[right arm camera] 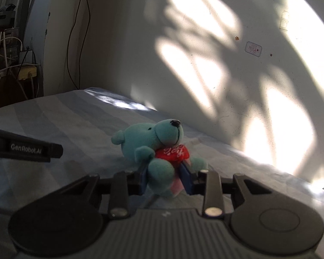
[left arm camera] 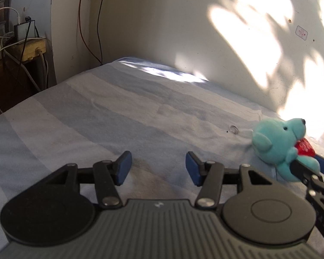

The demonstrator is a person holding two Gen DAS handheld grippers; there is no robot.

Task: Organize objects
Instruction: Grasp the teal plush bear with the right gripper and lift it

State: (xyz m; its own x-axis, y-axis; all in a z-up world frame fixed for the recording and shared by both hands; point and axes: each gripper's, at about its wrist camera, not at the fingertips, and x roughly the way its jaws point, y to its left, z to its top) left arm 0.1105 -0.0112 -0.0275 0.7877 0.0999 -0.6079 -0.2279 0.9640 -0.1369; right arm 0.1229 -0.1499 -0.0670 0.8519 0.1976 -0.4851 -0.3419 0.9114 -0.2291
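Note:
A small teal plush bear with a red heart on its chest sits between the blue pads of my right gripper, which is shut on its lower body, just above the striped blue bedsheet. In the left wrist view the same bear shows at the far right, held by the right gripper. My left gripper is open and empty over the sheet, to the left of the bear. Its side shows at the left of the right wrist view.
A white wall with sun patches runs along the bed's far and right side. A small clear ring-like item lies on the sheet near the bear. A cluttered shelf with cables and a yellow box stands at far left.

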